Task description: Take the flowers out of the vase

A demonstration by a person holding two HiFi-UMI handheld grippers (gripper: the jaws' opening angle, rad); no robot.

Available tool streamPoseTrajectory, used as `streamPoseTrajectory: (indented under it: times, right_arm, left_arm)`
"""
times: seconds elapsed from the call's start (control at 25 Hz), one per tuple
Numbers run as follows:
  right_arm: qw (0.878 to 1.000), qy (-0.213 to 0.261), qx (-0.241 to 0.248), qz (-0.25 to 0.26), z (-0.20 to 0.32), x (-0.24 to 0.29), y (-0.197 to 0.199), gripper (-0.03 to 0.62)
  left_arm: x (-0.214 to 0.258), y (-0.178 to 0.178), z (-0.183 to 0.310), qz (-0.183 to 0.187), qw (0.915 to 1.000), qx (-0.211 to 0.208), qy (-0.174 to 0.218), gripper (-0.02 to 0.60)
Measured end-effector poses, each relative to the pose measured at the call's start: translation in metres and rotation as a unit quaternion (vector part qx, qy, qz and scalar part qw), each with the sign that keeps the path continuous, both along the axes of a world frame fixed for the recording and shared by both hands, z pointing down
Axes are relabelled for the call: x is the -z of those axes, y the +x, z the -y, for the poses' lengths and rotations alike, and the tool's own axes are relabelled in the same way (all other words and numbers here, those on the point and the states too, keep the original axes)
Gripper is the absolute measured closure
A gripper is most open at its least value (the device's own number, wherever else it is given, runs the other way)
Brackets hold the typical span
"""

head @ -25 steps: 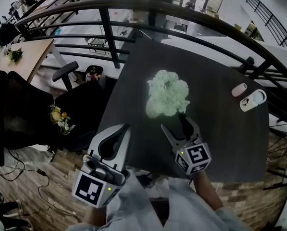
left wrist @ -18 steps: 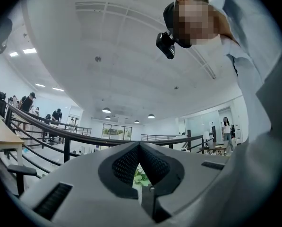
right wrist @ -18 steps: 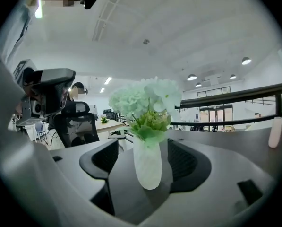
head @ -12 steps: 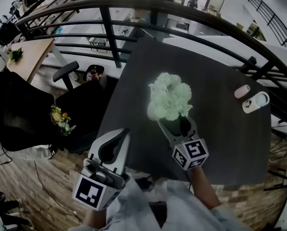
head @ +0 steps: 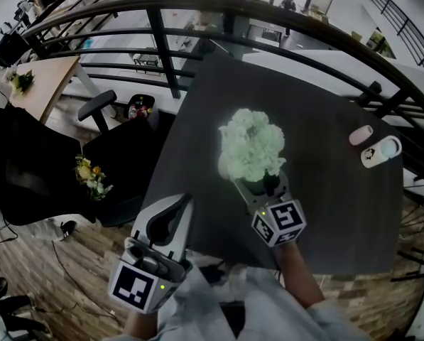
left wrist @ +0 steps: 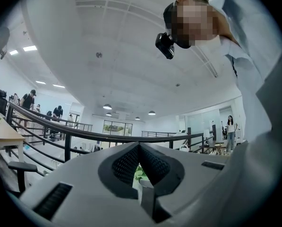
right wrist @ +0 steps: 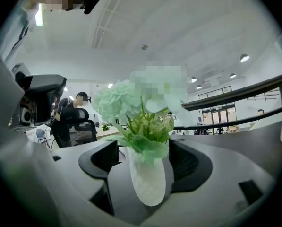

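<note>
Both jaws of the right gripper, just spread wide, flank the white vase on the dark table without touching it. Clamp its belly gently, then part the closed, empty left gripper for the flowers.

My dark counter meets a black railing at twelve o'clock; office chair and wooden floor at nine

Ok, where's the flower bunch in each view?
Head view: flowers at centre, just beyond the right gripper.
Left gripper view: likely the green sliver low centre, through the jaw gap.
Right gripper view: centre, above the vase between open jaws.
Shared: the black railing.
</note>
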State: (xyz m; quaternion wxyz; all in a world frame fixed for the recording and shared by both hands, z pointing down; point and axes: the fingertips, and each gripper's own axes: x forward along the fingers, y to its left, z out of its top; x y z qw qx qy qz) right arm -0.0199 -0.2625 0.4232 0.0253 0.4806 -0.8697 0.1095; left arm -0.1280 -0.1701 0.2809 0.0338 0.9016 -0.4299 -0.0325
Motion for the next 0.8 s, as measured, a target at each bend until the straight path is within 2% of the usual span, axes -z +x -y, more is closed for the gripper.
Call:
streamPoseTrajectory:
  times: [0.8]
  right_arm:
    - [0.999, 0.039, 0.023, 0.021, 0.006, 0.029, -0.004, 0.253]
  left_arm:
    - [-0.001, 0.011, 0.002, -0.001, 0.9999, -0.01, -0.007, 0.583]
